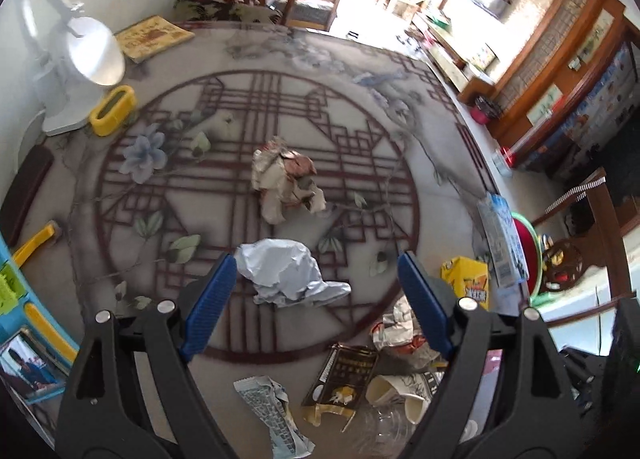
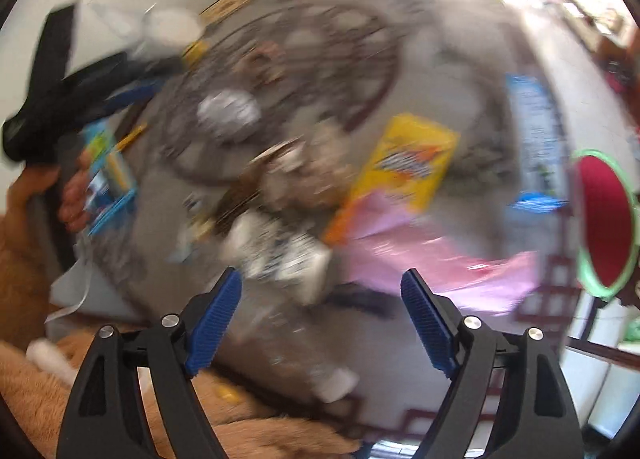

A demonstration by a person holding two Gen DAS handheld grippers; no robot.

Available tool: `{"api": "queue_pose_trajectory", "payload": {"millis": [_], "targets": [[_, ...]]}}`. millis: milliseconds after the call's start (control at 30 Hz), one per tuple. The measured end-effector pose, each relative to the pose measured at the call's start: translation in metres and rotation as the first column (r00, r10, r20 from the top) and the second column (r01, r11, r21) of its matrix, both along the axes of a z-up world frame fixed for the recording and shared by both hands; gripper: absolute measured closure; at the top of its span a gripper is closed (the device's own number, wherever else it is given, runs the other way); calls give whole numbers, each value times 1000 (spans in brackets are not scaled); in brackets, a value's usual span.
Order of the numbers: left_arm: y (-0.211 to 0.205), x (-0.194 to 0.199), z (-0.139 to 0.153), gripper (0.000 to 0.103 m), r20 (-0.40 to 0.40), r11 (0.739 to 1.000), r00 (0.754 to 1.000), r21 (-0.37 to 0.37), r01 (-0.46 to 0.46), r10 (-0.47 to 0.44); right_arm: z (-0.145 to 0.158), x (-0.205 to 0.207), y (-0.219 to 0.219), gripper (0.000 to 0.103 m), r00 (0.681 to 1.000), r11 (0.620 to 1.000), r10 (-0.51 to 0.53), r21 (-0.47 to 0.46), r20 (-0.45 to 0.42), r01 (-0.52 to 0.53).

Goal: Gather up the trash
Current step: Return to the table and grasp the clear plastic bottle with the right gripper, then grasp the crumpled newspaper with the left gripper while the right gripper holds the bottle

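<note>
My left gripper (image 1: 316, 259) is open above the patterned table (image 1: 400, 107), its blue fingers either side of a crumpled pale-blue paper (image 1: 288, 275). A crumpled beige and brown wrapper (image 1: 286, 183) lies beyond it at the table's middle. More trash lies near: a flat grey wrapper (image 1: 272, 415), a dark brown packet (image 1: 344, 375), crushed paper cups (image 1: 400, 395), a yellow box (image 1: 468, 279). My right gripper (image 2: 320, 279) is open and empty; its view is blurred, over the cups (image 2: 280, 247), a pink plastic bag (image 2: 432, 259) and the yellow box (image 2: 412, 163). The left gripper (image 2: 80, 87) shows at the left there.
A white desk lamp (image 1: 88, 55), a yellow holder (image 1: 112, 111) and a yellow book (image 1: 154, 37) stand at the table's far left. A blue-white carton (image 1: 500, 235) lies at the right edge. A red bin with green rim (image 1: 528, 251) sits beyond the right edge, also in the right wrist view (image 2: 604, 219).
</note>
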State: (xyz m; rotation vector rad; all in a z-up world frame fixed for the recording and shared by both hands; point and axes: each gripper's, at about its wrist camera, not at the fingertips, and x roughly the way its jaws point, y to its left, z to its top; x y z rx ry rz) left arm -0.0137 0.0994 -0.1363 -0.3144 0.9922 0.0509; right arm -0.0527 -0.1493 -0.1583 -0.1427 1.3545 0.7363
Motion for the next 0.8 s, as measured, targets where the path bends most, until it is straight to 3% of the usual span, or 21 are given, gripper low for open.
{"api": "queue_pose_trajectory", "payload": {"millis": [100,167,300,333,467,633,733,800], "targets": [[-6,8,-4,23,-9,999,999,-19,46,-46,-22,-22,28,23,987,988,147,-48,-61,-150],[-10,10,-4,23,-5,998,998,-26,60,-60,-34,-30,40,24,978,977,189,-79,-83,-196],[-17,14,-5,23,0,994,995,-31,100,-100,-56,-32,53,27,977,969,194,-139,-92,-205],[-19,15,-6,23,-1,994,994,-33,106,-106,-60,-34,55,42,976,964,198,-160,-91,-211],[-24,15,-10,23,-10,991,992,-44,128,-129,-53,-40,59,45,972,964,225,-132,-66,-232],[-30,16,-16,23,-15,989,989,-33,144,-144,-11,-31,35,45,991,991,133,5,-28,-133],[-31,18,-20,23,-18,991,991,-38,131,-132,14,-16,-2,45,1000,995,-18,102,-20,20],[-34,19,-23,23,-26,990,990,-45,135,-136,27,-2,-36,45,984,969,-176,172,-32,179]]}}
